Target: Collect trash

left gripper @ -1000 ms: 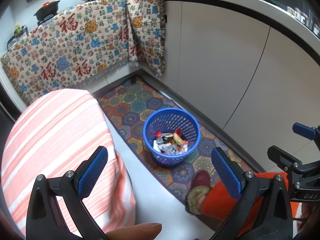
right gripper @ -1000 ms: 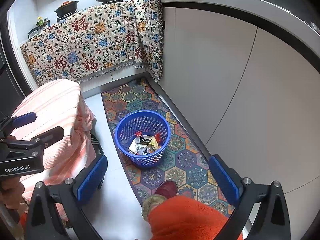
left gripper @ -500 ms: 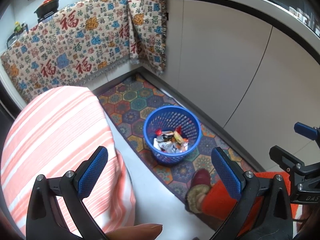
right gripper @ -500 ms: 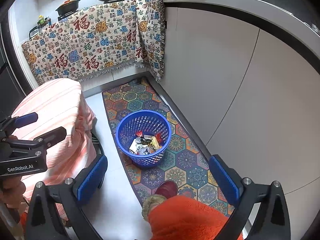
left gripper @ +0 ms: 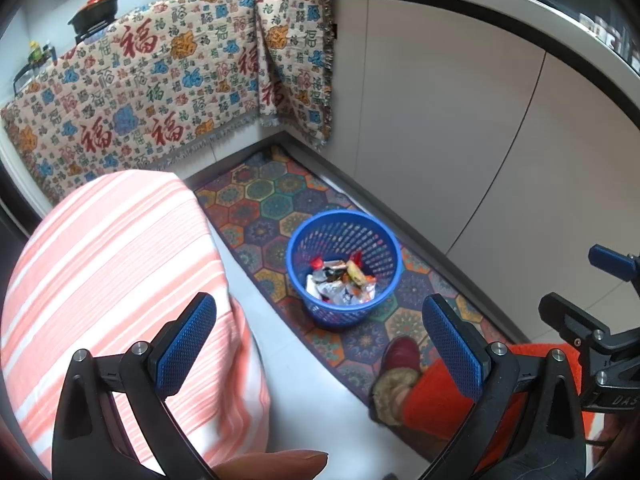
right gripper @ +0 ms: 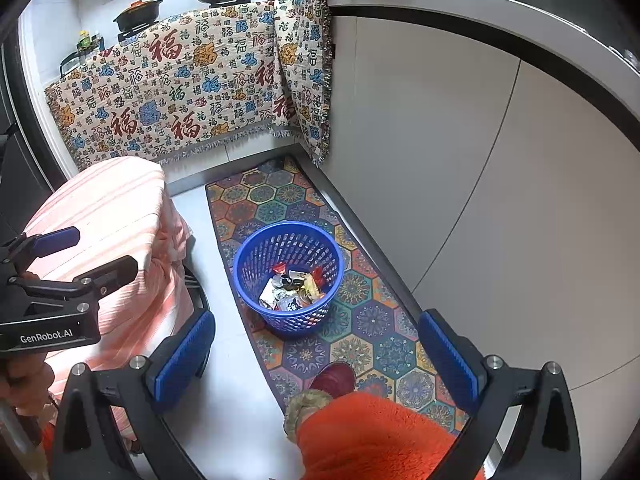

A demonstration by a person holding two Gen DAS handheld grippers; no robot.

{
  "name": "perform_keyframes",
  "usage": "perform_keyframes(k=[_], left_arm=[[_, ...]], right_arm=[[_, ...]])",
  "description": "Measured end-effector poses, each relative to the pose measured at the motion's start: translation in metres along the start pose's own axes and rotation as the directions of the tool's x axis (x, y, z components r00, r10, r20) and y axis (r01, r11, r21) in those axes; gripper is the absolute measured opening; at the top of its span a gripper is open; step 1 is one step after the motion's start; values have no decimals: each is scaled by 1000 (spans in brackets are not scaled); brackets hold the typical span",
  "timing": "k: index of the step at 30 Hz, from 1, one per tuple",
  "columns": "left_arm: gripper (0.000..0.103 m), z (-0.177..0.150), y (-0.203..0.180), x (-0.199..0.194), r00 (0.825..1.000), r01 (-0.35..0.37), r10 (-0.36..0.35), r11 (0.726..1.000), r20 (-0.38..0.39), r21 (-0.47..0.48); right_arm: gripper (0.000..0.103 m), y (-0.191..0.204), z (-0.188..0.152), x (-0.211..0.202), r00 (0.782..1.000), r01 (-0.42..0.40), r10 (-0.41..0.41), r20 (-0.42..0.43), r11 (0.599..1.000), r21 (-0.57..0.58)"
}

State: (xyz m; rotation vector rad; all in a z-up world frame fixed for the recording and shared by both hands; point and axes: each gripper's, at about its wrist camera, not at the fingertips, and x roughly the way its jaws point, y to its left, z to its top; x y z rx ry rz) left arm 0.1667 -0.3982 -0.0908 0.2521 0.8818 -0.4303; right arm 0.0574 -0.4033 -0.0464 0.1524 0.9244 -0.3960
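A blue mesh basket [left gripper: 344, 236] stands on the patterned floor mat [left gripper: 272, 204], with several crumpled wrappers [left gripper: 340, 280] inside. It also shows in the right wrist view [right gripper: 288, 240] with the wrappers [right gripper: 292, 288]. My left gripper [left gripper: 316, 340] is open and empty, held high above the floor, short of the basket. My right gripper [right gripper: 316, 354] is open and empty, likewise high above the floor. The left gripper shows from the side in the right wrist view [right gripper: 52, 280].
A round table under a pink striped cloth [left gripper: 108, 264] stands left of the basket. Grey cabinet fronts [left gripper: 460, 128] line the right. A patterned cloth [left gripper: 160, 92] hangs over the far counter with pans. The person's red slipper [left gripper: 400, 356] and orange trouser leg [right gripper: 368, 436] are below.
Both grippers have drifted slightly back and up; the basket sits a little lower in the views. Both stay open and empty.
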Motion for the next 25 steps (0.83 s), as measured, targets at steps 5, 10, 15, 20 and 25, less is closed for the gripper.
perform_keyframes(k=[5, 10, 15, 20, 25], left_arm=[[102, 0, -1, 0, 1000, -1, 1, 1000, 0, 1], [102, 0, -2, 0, 1000, 0, 0, 1000, -3, 0], [102, 0, -4, 1, 1000, 2, -2, 1000, -8, 2], [102, 0, -4, 2, 1000, 4, -4, 1000, -7, -2], [102, -1, -4, 1, 1000, 2, -2, 1000, 9, 2]], right_arm=[[103, -1, -1, 1, 1000, -1, 1, 0, 1000, -1], [103, 0, -1, 0, 1000, -1, 1, -1, 1000, 0], [103, -1, -1, 2, 1000, -3, 3, -5, 1000, 1], [103, -2, -3, 4, 1000, -2, 2, -8, 1000, 2], [103, -2, -4, 6, 1000, 1, -1, -12, 1000, 6]])
